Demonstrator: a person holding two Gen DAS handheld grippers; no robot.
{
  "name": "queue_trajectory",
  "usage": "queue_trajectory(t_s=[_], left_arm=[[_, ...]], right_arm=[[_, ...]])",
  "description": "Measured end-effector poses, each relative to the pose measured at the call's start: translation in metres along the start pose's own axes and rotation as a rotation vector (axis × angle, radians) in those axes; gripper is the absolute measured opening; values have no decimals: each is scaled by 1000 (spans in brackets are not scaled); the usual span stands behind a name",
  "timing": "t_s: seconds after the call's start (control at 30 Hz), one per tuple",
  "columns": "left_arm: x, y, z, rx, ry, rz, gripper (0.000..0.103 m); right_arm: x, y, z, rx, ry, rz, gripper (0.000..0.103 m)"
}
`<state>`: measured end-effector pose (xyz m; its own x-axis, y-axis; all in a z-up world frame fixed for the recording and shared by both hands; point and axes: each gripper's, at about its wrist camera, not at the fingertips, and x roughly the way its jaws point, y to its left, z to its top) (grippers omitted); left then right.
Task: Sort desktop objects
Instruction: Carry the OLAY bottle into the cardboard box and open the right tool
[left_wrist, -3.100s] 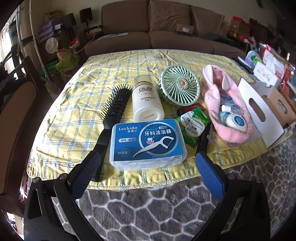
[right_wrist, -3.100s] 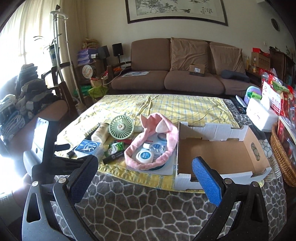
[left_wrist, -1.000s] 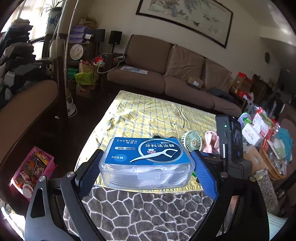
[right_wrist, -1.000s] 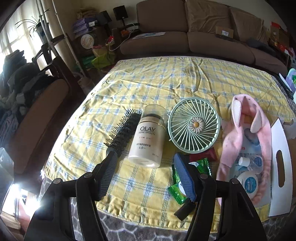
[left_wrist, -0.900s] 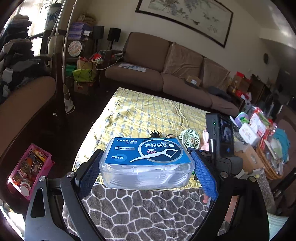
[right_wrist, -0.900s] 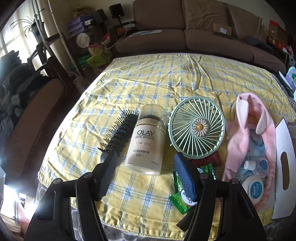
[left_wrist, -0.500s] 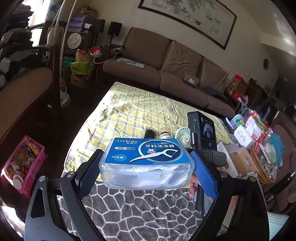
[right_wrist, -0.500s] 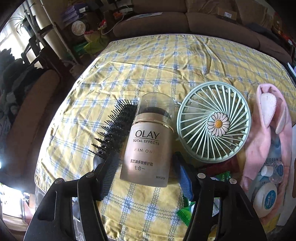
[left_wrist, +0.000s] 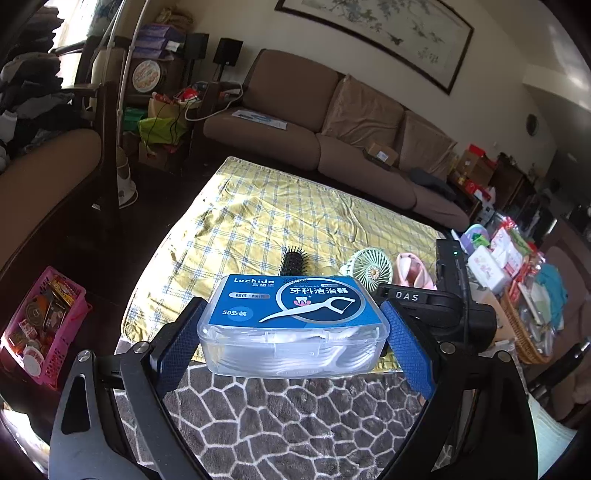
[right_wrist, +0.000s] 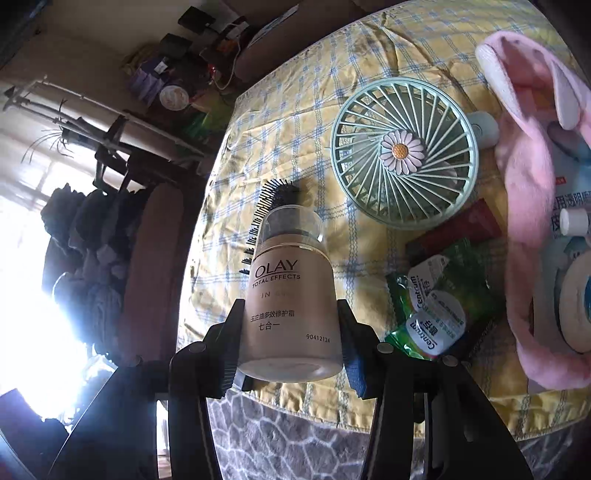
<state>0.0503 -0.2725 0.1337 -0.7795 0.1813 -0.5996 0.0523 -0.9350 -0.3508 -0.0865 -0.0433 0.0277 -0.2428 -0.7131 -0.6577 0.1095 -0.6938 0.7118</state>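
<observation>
Sunlight floods a cluttered living room with a brown sofa (left_wrist: 332, 122) behind a low table under a yellow checked cloth (left_wrist: 258, 221). Over the table's near edge the left gripper (left_wrist: 291, 332) is clamped on a clear box of dental floss picks (left_wrist: 291, 317), its blue pads pressed to both short ends, the box carried in the air above the patterned grey rug (left_wrist: 295, 413).

A second ago the right gripper (right_wrist: 290, 343) hovered wide above the cloth with the Olay cream bottle (right_wrist: 290, 295) lying loose ahead of it. Its jaws have just been closing, and now the bottle sits between them, both pads against its sides near the base, so the grip looks made. The view has rolled, too, with the bottle now pointing up the frame and its clear cap partly covering the black hairbrush (right_wrist: 273, 203) behind it.

Left on the cloth are the mint-green fan (right_wrist: 402, 155), the green Centrum sachets (right_wrist: 432, 310), a dark red packet (right_wrist: 461, 229) and the pink headband (right_wrist: 528, 184) ringing some small toiletries.

To my eye both hands are now loaded, so the next job is carrying both items to wherever they are being collected; no container shows in either view.
</observation>
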Motion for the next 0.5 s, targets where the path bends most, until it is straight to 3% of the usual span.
queue_trajectory(t_s=[0.23,0.3,0.37,0.5], left_arm=[[15,-17,-8,46,43,-69,93],[22,-36,-12,111,68,-68,93],[23,-63,-17,177,85,-74,93],[21,-128,-12,216,91,-166,93]], right_arm=[[-54,-22,-17,138,-4,181,48],[-98,-22,-14,102,-41,180,48],[-114,-22,-11,90,-63,180,48],[-182,-33,5,40,-164,114,48]])
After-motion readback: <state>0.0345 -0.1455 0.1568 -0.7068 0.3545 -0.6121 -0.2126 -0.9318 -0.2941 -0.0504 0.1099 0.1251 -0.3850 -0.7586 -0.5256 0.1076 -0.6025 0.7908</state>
